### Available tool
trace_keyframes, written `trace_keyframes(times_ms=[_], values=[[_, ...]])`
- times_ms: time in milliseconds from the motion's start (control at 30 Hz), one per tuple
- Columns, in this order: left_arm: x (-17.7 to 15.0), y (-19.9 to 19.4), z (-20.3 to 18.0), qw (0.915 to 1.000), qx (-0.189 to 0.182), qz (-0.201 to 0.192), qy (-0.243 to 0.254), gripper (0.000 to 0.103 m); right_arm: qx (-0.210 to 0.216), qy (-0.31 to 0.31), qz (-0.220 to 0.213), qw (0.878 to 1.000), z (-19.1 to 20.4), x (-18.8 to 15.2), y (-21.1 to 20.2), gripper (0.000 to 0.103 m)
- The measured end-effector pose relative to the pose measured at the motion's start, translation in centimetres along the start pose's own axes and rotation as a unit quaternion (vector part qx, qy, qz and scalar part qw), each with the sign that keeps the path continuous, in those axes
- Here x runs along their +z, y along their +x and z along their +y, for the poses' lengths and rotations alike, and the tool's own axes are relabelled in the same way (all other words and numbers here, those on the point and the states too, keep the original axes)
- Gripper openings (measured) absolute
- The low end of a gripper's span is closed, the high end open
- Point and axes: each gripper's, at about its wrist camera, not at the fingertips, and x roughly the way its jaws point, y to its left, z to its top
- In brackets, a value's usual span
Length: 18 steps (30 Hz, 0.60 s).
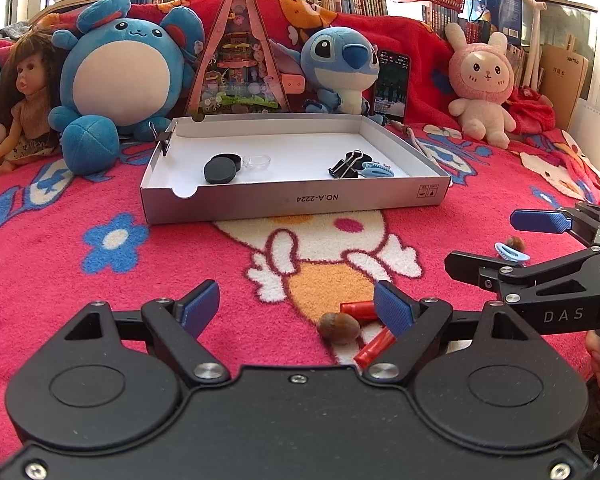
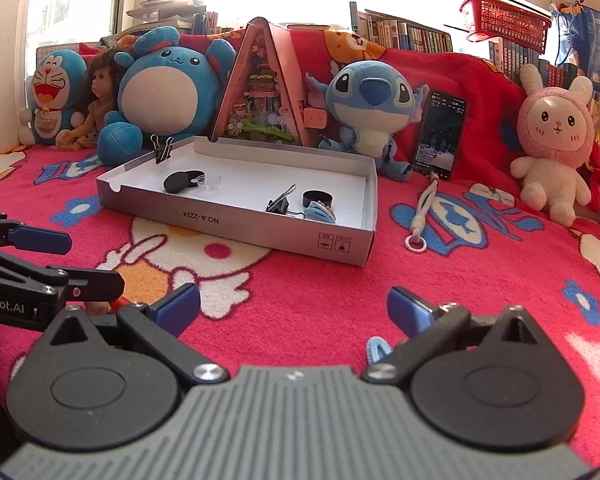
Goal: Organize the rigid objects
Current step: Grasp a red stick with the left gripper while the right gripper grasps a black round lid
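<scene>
A shallow white cardboard box [image 1: 292,200] [image 2: 236,224] lies on the red blanket. It holds black round lids [image 1: 219,171], a clear dish [image 1: 256,161], a black binder clip [image 1: 346,166] and a blue hair clip [image 1: 376,170]. My left gripper [image 1: 296,306] is open and empty, low over the blanket. A brown nut [image 1: 338,329] and two red tubes [image 1: 374,348] lie by its right finger. My right gripper [image 2: 294,306] is open and empty. A blue hair clip [image 2: 376,350] lies by its right finger, and also shows in the left wrist view [image 1: 512,252] beside another nut [image 1: 516,243].
Plush toys [image 1: 120,76], a doll [image 1: 24,96], a triangular miniature house [image 1: 238,56] and a propped phone [image 2: 440,134] line the back. A binder clip [image 2: 162,150] sits on the box's far left rim. A white cord with a pink ring [image 2: 420,216] lies right of the box.
</scene>
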Motion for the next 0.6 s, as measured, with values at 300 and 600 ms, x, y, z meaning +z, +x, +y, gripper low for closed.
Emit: trace_keyframes(times_ms=[300, 600], values=[[-1.2, -1.8, -0.3, 0.9997, -0.019, 0.015, 0.010, 0.072, 0.033, -0.012, 0.004, 0.999, 1.2, -1.3, -1.8, 0.098], [-2.0, -2.5, -1.3, 0.9986, -0.023, 0.018, 0.045, 0.046, 0.096, -0.045, 0.018, 0.994, 3.2, -2.5, -2.9, 0.081]])
